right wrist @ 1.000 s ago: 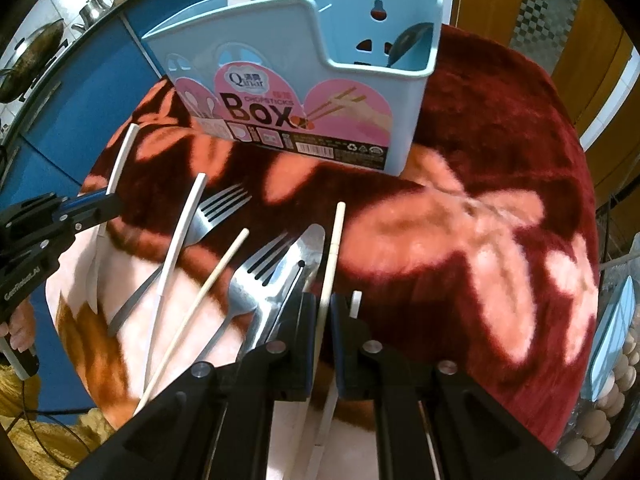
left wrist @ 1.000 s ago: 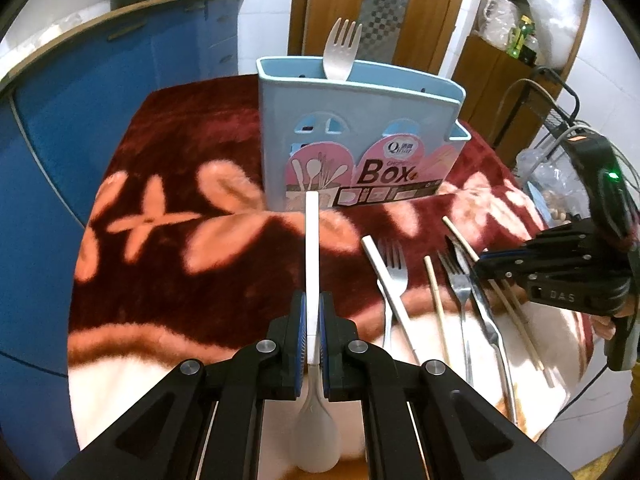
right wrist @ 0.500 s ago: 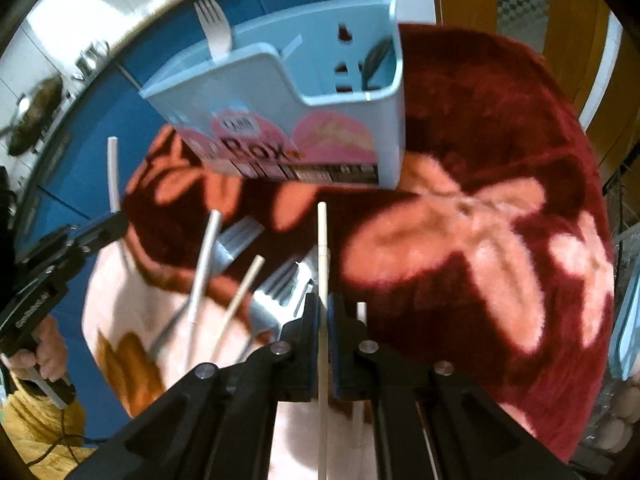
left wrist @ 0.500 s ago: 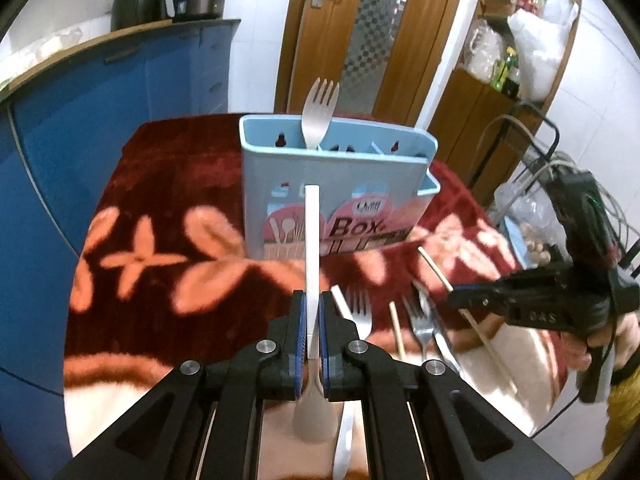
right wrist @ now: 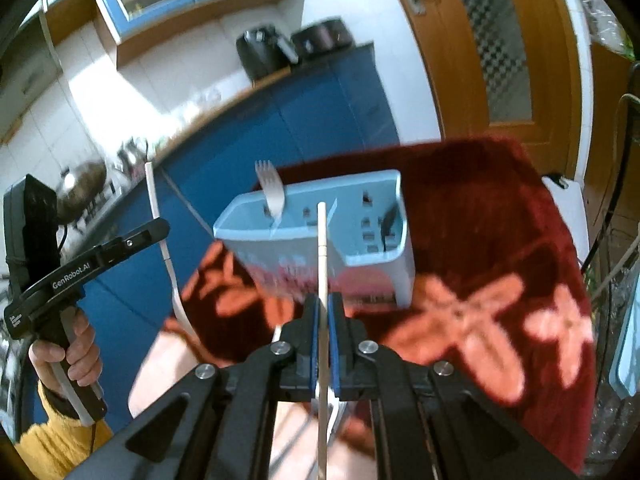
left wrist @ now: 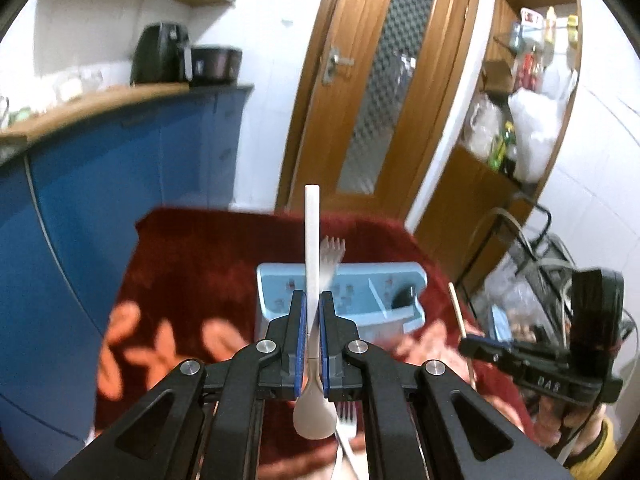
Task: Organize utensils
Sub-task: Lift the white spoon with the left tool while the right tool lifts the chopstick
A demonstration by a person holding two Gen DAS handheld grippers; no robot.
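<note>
My left gripper (left wrist: pixel 313 300) is shut on a white spoon (left wrist: pixel 311 240), handle pointing up and away, bowl hanging under the fingers. My right gripper (right wrist: pixel 323 300) is shut on a pale wooden chopstick (right wrist: pixel 322 248) that points toward the light blue utensil box (right wrist: pixel 372 240). The box (left wrist: pixel 360 300) stands on the red flowered cloth and holds an upright fork (right wrist: pixel 272 192) on its left and a dark utensil (right wrist: pixel 388 220) on its right. Both grippers hang above the cloth, short of the box. In the right wrist view the left gripper (right wrist: pixel 160 226) with its spoon (right wrist: pixel 158 216) shows at the left.
More forks (left wrist: pixel 346 420) lie on the cloth (right wrist: pixel 480 216) under the grippers. Blue cabinets (left wrist: pixel 120 184) with appliances on the counter stand to the left, a wooden door (left wrist: pixel 380 80) behind. A shelf and wire rack (left wrist: pixel 520 240) crowd the right. A hand in a yellow sleeve (right wrist: pixel 64 364) holds the left gripper.
Both grippers have risen off the cloth, each carrying its utensil, and tilted up so the box top and room now show. The remaining forks have dropped low in view.
</note>
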